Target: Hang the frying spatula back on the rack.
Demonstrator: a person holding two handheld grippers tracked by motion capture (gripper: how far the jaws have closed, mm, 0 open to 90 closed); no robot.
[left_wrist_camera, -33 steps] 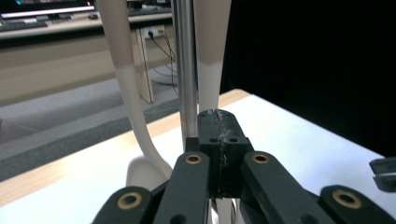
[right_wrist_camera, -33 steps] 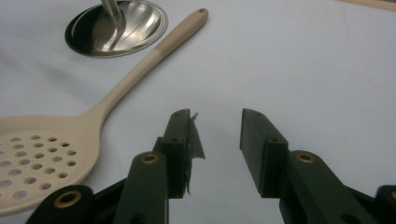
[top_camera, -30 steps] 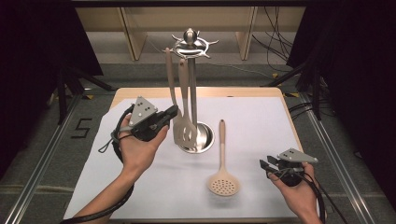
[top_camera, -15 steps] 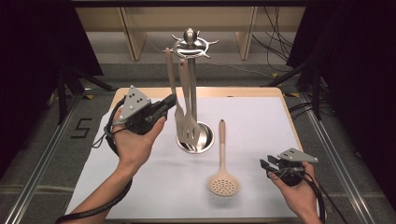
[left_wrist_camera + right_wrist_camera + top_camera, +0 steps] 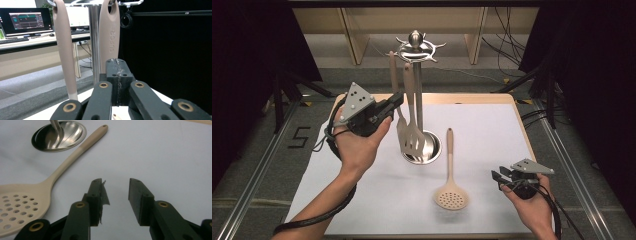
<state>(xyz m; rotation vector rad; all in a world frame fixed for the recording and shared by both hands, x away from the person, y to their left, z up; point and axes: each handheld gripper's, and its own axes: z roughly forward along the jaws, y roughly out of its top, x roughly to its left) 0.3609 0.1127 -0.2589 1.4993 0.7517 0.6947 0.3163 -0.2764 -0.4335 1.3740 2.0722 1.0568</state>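
Observation:
A steel utensil stand [image 5: 416, 46] rises from a round base [image 5: 432, 149] at mid table. Two beige utensils hang from its hooks, one of them a slotted turner [image 5: 410, 137]. My left gripper [image 5: 397, 99] is held up beside their handles, jaws shut with nothing between them. In the left gripper view the gripper [image 5: 117, 66] points at the two hanging handles [image 5: 64, 50] and the pole [image 5: 94, 37]. A beige skimmer [image 5: 451, 192] lies flat on the white cloth. My right gripper [image 5: 496, 179] sits low, right of the skimmer. In its own view it [image 5: 115, 185] stands open and empty, the skimmer [image 5: 23, 200] to its left.
The table [image 5: 492, 125] carries a white cloth and ends in a wooden edge at the back. Black curtains flank both sides. Cables trail from both grippers. A desk with a lit monitor [image 5: 26, 21] stands behind the stand in the left gripper view.
My left gripper has risen and moved back toward the hanging handles. The right gripper and the skimmer have stayed put.

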